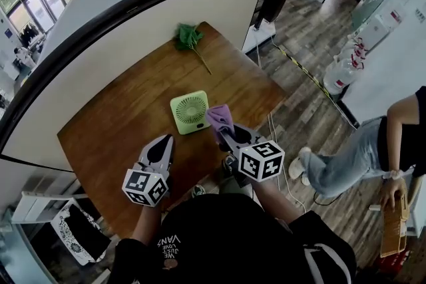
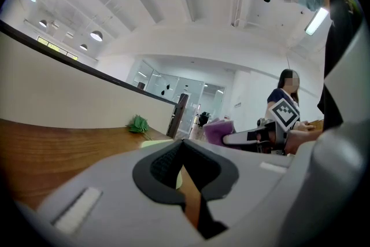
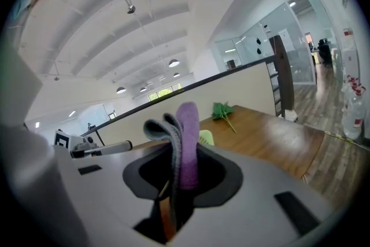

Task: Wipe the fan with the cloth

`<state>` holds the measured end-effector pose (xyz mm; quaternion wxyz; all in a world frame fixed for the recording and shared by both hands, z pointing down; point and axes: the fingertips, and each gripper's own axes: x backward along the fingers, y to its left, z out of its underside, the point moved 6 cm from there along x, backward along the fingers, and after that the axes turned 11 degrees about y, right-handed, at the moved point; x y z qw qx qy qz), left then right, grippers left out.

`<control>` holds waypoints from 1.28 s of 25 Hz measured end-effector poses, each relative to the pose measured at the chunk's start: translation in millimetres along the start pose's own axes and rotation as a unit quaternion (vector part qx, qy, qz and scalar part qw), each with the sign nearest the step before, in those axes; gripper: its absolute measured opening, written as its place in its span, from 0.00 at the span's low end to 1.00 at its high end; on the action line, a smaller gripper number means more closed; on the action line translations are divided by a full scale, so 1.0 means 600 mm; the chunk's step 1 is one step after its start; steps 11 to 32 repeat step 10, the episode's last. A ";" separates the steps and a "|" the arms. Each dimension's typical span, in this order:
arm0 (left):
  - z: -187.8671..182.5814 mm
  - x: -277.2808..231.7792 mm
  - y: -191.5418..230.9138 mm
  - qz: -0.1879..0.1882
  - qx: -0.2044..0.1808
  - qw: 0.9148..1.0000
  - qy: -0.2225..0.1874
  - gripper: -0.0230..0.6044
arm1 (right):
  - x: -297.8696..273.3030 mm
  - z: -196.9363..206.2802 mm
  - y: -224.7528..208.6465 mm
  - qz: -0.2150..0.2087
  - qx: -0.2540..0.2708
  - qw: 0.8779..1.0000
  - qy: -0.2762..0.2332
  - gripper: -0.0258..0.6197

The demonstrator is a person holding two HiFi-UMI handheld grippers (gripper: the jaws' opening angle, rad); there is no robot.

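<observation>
A small light-green square fan (image 1: 190,112) lies flat near the middle of the wooden table (image 1: 133,110). My right gripper (image 1: 226,134) is shut on a folded purple and grey cloth (image 1: 219,116), which sticks up between its jaws (image 3: 184,142) just right of the fan. The fan's edge (image 3: 206,137) peeks out behind the cloth. My left gripper (image 1: 162,148) is shut with nothing in it, hovering near the table's front edge, left of and nearer than the fan. From the left gripper view the cloth (image 2: 218,130) and the right gripper show to the right.
A green leafy sprig (image 1: 189,38) lies at the table's far end, against a white partition wall (image 1: 133,16). A person (image 1: 373,149) stands on the wood floor to the right, beside cables and water bottles (image 1: 346,66).
</observation>
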<state>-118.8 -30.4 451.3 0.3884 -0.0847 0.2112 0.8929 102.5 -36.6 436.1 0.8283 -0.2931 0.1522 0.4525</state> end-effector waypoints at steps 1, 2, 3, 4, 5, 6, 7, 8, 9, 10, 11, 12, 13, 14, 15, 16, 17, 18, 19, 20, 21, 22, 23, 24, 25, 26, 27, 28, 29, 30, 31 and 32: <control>0.000 -0.001 -0.001 0.001 -0.001 1.000 0.001 0.05 | 0.001 0.000 0.000 0.000 -0.001 1.000 0.000 0.19; 0.000 -0.001 -0.002 0.002 -0.002 1.000 0.002 0.05 | 0.001 0.000 -0.001 0.001 -0.001 1.000 0.000 0.19; 0.000 -0.001 -0.002 0.002 -0.003 1.000 0.002 0.06 | 0.002 0.000 -0.001 0.001 -0.002 1.000 -0.001 0.19; 0.000 -0.002 -0.003 0.003 -0.003 1.000 0.003 0.05 | 0.002 0.000 -0.002 0.001 -0.002 1.000 -0.001 0.19; 0.000 -0.003 -0.003 0.003 -0.003 1.000 0.003 0.06 | 0.002 0.001 -0.003 0.001 -0.003 1.000 -0.001 0.19; 0.000 -0.004 -0.003 0.003 -0.003 1.000 0.003 0.05 | 0.002 0.001 -0.004 0.001 -0.003 1.000 0.000 0.19; 0.000 -0.005 -0.004 0.003 -0.002 1.000 0.004 0.05 | 0.002 0.002 -0.005 0.000 -0.004 1.000 0.000 0.19; 0.000 -0.007 -0.004 0.004 -0.001 1.000 0.004 0.06 | 0.003 0.003 -0.007 0.000 -0.005 1.000 0.001 0.19; 0.000 -0.009 -0.005 0.004 0.000 1.000 0.004 0.06 | 0.004 0.003 -0.008 0.000 -0.006 1.000 0.002 0.19; 0.000 -0.010 -0.006 0.005 0.001 1.000 0.004 0.05 | 0.005 0.004 -0.010 0.000 -0.007 1.000 0.003 0.19; 0.000 -0.010 -0.006 0.005 0.001 1.000 0.004 0.05 | 0.005 0.004 -0.010 0.000 -0.007 1.000 0.003 0.19; 0.000 -0.010 -0.006 0.005 0.001 1.000 0.004 0.05 | 0.005 0.004 -0.010 0.000 -0.007 1.000 0.003 0.19; 0.000 -0.010 -0.006 0.005 0.001 1.000 0.004 0.05 | 0.005 0.004 -0.010 0.000 -0.007 1.000 0.003 0.19; 0.000 -0.010 -0.006 0.005 0.001 1.000 0.004 0.05 | 0.005 0.004 -0.010 0.000 -0.007 1.000 0.003 0.19; 0.000 -0.010 -0.006 0.005 0.001 1.000 0.004 0.05 | 0.005 0.004 -0.010 0.000 -0.007 1.000 0.003 0.19; 0.000 -0.010 -0.006 0.005 0.001 1.000 0.004 0.05 | 0.005 0.004 -0.010 0.000 -0.007 1.000 0.003 0.19; 0.000 -0.010 -0.006 0.005 0.001 1.000 0.004 0.05 | 0.005 0.004 -0.010 0.000 -0.007 1.000 0.003 0.19; 0.000 -0.010 -0.006 0.005 0.001 1.000 0.004 0.05 | 0.005 0.004 -0.010 0.000 -0.007 1.000 0.003 0.19; 0.000 -0.010 -0.006 0.005 0.001 1.000 0.004 0.05 | 0.005 0.004 -0.010 0.000 -0.007 1.000 0.003 0.19; 0.000 -0.010 -0.006 0.005 0.001 1.000 0.004 0.05 | 0.005 0.004 -0.010 0.000 -0.007 1.000 0.003 0.19; 0.000 -0.010 -0.006 0.005 0.001 1.000 0.004 0.05 | 0.005 0.004 -0.010 0.000 -0.007 1.000 0.003 0.19; 0.000 -0.010 -0.006 0.005 0.001 1.000 0.004 0.05 | 0.005 0.004 -0.010 0.000 -0.007 1.000 0.003 0.19; 0.000 -0.010 -0.006 0.005 0.001 1.000 0.004 0.05 | 0.005 0.004 -0.010 0.000 -0.007 1.000 0.003 0.19; 0.000 -0.010 -0.006 0.005 0.001 1.000 0.004 0.05 | 0.005 0.004 -0.010 0.000 -0.007 1.000 0.003 0.19; 0.000 -0.010 -0.006 0.005 0.001 1.000 0.004 0.05 | 0.005 0.004 -0.010 0.000 -0.007 1.000 0.003 0.19; 0.000 -0.010 -0.006 0.005 0.001 1.000 0.004 0.05 | 0.005 0.004 -0.010 0.000 -0.007 1.000 0.003 0.19; 0.000 -0.010 -0.006 0.005 0.001 1.000 0.004 0.05 | 0.005 0.004 -0.010 0.000 -0.007 1.000 0.003 0.19; 0.000 -0.010 -0.006 0.005 0.001 1.000 0.004 0.05 | 0.005 0.004 -0.010 0.000 -0.007 1.000 0.003 0.19; 0.000 -0.010 -0.006 0.005 0.001 1.000 0.004 0.05 | 0.005 0.004 -0.010 0.000 -0.007 1.000 0.003 0.19; 0.000 -0.010 -0.006 0.005 0.001 1.000 0.004 0.05 | 0.005 0.004 -0.010 0.000 -0.007 1.000 0.003 0.19; 0.000 -0.010 -0.006 0.005 0.001 1.000 0.004 0.05 | 0.005 0.004 -0.010 0.000 -0.007 1.000 0.003 0.19; 0.000 -0.010 -0.006 0.005 0.001 1.000 0.004 0.05 | 0.005 0.004 -0.010 0.000 -0.007 1.000 0.003 0.19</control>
